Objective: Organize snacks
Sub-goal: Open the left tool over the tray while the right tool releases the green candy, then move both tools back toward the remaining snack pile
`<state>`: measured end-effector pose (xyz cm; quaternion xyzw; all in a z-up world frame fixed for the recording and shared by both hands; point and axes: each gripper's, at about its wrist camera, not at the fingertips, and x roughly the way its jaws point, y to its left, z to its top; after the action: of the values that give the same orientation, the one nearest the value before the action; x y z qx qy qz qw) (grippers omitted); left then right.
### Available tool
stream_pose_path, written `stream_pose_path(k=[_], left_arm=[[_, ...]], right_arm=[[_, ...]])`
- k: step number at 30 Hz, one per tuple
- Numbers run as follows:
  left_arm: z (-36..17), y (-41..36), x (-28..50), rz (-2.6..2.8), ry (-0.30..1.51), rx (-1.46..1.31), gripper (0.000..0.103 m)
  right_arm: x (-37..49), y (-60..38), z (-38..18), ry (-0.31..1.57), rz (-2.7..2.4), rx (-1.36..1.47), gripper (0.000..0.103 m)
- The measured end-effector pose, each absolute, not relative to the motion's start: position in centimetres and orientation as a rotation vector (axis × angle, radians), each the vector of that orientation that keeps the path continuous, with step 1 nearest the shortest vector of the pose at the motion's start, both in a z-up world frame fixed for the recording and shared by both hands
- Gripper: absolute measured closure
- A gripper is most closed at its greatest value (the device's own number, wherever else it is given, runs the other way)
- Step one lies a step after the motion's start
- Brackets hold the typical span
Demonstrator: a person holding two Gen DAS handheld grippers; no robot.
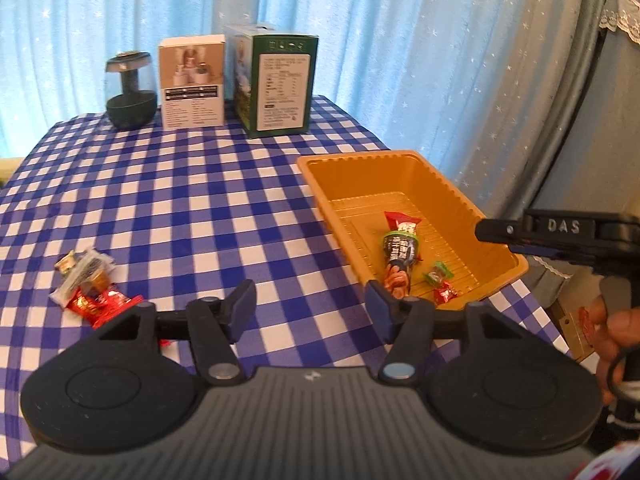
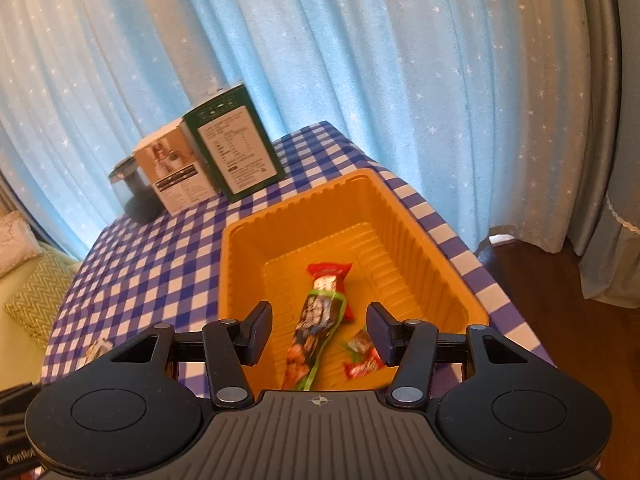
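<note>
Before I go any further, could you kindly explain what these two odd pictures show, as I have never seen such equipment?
There is no robot: a person holds a two-finger gripper in each hand, and each has a fisheye camera looking along its fingers. One picture comes from the left gripper, the other from the right gripper. Both stand open and hold nothing. The right one hangs above an orange tray on a blue checked tablecloth. In the tray lie a long dark snack packet, a red packet under it, and small candies. A small pile of snacks waits on the cloth. At the back stand a white box, a green box and a dark jar.
</note>
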<state>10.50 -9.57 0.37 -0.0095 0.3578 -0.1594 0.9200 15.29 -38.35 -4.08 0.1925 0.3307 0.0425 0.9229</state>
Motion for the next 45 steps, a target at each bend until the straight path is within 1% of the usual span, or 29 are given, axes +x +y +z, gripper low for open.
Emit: stream_pose_path(k=[1, 6, 9, 11, 19, 23, 31, 45], left_arm=[[0.4, -9.2, 10.2, -0.32, 0.736, -0.029, 0.035], [0.6, -7.3, 8.6, -0.282, 0.741, -0.044, 0.035], [0.8, -6.0, 7.3, -0.257, 0.735, -0.05, 0.033], [0.9, -5.3, 6.5, -0.239, 0.73, -0.048, 0.029], [1.1, -1.4, 3.9, -0.144, 0.718, -0.069, 0.018], [1.1, 0.6, 3.2, -0.092, 0.718, -0.079, 0.015], [1.3, 3.7, 2.1, -0.011, 0.713, -0.096, 0.015], [1.1, 6.9, 2.1, 0.055, 0.704, -0.126, 0.011]], right_arm=[[14.8, -37.9, -4.1, 0.681, 0.094, 0.39, 0.05], [12.7, -35.6, -4.0, 0.698, 0.134, 0.35, 0.05], [11.6, -34.1, -3.8, 0.698, 0.157, 0.308, 0.05], [11.1, -33.1, -3.7, 0.701, 0.173, 0.285, 0.05], [9.6, -29.3, -3.8, 0.72, 0.244, 0.248, 0.047], [9.3, -27.2, -3.7, 0.724, 0.286, 0.228, 0.046], [9.3, -24.2, -3.6, 0.726, 0.347, 0.19, 0.044], [10.2, -20.3, -3.8, 0.726, 0.422, 0.146, 0.043]])
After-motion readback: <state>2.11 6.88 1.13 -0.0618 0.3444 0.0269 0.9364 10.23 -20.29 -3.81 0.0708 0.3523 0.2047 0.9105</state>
